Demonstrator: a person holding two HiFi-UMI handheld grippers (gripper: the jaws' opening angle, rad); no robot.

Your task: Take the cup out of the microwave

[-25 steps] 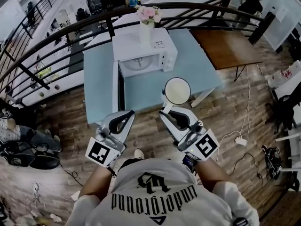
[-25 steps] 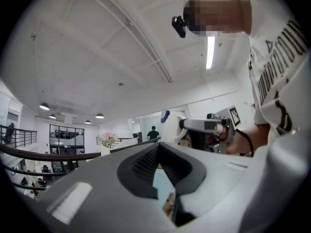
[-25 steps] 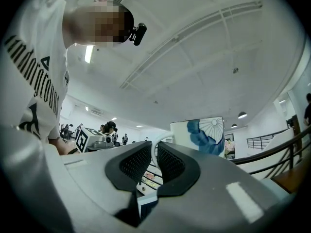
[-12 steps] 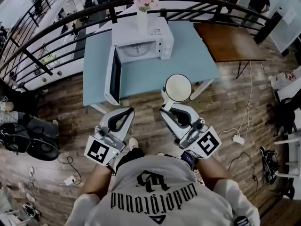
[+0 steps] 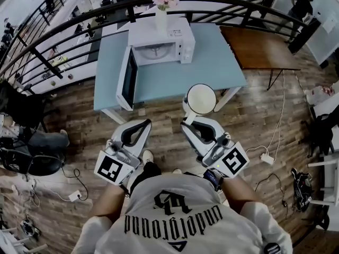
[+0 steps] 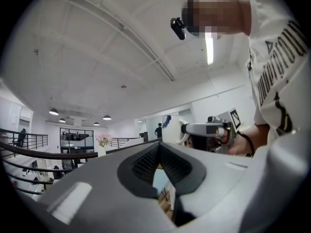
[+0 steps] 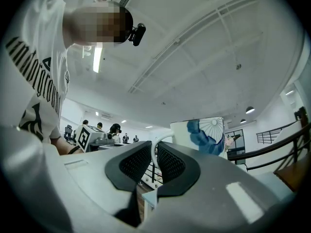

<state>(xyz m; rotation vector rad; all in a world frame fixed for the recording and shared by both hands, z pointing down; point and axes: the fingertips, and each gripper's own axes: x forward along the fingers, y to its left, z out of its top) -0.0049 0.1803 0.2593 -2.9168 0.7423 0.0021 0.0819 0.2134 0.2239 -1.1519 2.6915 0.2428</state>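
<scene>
Mostly hidden cup handle (image 7: 152,153) between right gripper (image 5: 186,123) jaws

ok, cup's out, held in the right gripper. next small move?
Probably carry the cup forward and set it down on the bare blue table in front of the microwave. The right gripper pinches it only by the handle, and it hangs about at the table's near edge, resting on nothing. The left gripper is shut and empty, free for the open door afterwards.
</scene>
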